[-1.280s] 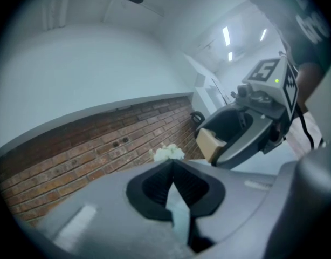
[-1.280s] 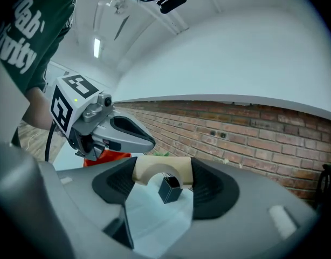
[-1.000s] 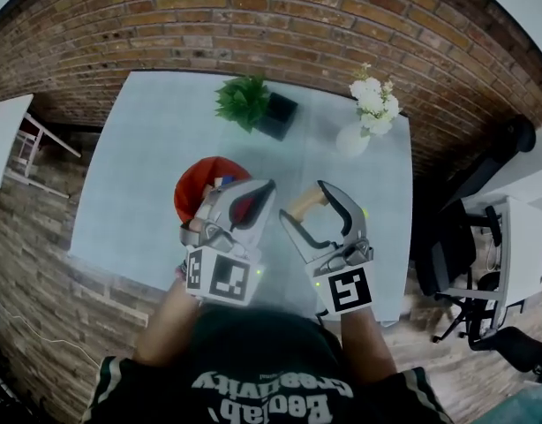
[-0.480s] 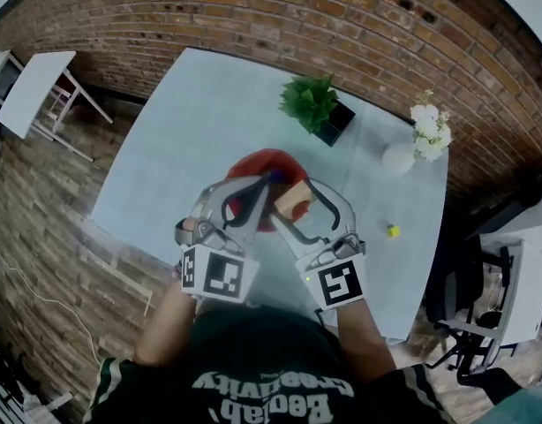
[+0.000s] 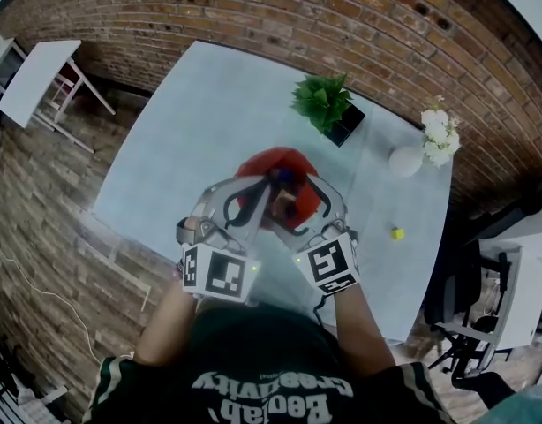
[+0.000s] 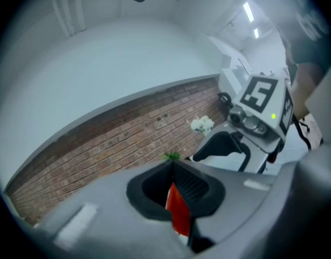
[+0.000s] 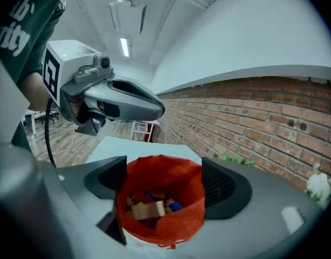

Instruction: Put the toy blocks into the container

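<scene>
The container is a red fabric bag [image 5: 284, 168] on the pale table [image 5: 183, 122]; in the right gripper view the red bag [image 7: 171, 223] holds several coloured blocks. A pale wooden block [image 7: 146, 209] lies on top of them. My right gripper [image 5: 299, 200] hovers over the bag's mouth, its jaws opening wide, and the pads touch nothing. In its own view the right gripper [image 7: 163, 182] frames the bag from above. My left gripper [image 5: 258, 193] is at the bag's near-left rim. In its own view the left gripper [image 6: 173, 169] is shut, with red fabric [image 6: 179, 212] pinched between the jaws.
A potted plant [image 5: 326, 104] and a white vase of flowers [image 5: 403, 159] stand at the table's far side by the brick wall. A small yellow-green ball [image 5: 395, 232] lies on the table to the right. A white side table [image 5: 33, 69] is at far left.
My right gripper carried the wooden block leftward over the red bag and opened; the block now lies inside. The left gripper has stayed at the bag's rim.
</scene>
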`<state>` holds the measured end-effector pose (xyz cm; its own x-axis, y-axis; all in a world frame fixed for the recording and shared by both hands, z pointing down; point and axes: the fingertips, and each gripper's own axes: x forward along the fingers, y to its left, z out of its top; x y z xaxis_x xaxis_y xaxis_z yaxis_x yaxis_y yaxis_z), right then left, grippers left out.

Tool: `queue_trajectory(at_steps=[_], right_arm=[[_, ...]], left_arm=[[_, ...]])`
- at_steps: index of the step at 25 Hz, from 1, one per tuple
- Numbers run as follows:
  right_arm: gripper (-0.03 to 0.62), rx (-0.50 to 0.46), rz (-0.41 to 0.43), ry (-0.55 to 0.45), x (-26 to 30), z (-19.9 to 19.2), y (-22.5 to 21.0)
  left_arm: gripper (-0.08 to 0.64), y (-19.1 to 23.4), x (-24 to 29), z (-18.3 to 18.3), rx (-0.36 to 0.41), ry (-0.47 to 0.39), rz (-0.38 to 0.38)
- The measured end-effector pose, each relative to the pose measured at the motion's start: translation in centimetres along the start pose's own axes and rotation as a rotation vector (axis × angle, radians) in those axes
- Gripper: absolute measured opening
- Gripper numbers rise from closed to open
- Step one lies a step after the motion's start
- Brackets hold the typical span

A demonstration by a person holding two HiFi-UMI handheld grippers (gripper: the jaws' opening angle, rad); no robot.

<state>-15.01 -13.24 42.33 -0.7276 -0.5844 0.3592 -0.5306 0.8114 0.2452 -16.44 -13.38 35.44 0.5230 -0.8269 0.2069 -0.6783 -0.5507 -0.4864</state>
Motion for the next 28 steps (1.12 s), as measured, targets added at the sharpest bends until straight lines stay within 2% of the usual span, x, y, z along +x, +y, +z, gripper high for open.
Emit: queue_trajectory(at_steps=[4,7,8,10,11,18,28], right_arm=[[0.457,0.002,0.01,0.007,0.1,0.0,0.2],[0.459,-0.011,-0.019,-0.013,-0.3,0.3,0.0],[0.424,-0.029,-0.046,-0.035,-0.7,0.7,-0.3],[0.035,-0.074,-0.104,-0.087,-2.0,1.8,-0.6],[0.006,-0.087,-0.116,-0.103,-2.6,2.2,-0.6],[0.006,-0.079,-0.156,-0.104,-6.0,1.7,-0.8],[0.007,-0.037,-0.33,-0.073,-16.1,-1.6,-5.3]], left_arm=[[0.005,0.2,-0.1,-0.3,0.003,0.006,-0.001],[0.005,0.1,-0.1,-0.3,0.006,0.006,-0.005],[0.005,0.0,-0.1,-0.3,0.007,0.006,-0.008],[0.005,-0.3,-0.2,-0.2,0.009,0.004,-0.015],[0.005,-0.4,-0.2,-0.1,0.011,0.001,-0.019],[0.005,-2.9,1.1,2.2,0.033,-0.041,-0.081],[0.005,-12.1,6.2,8.7,0.072,-0.138,-0.255]])
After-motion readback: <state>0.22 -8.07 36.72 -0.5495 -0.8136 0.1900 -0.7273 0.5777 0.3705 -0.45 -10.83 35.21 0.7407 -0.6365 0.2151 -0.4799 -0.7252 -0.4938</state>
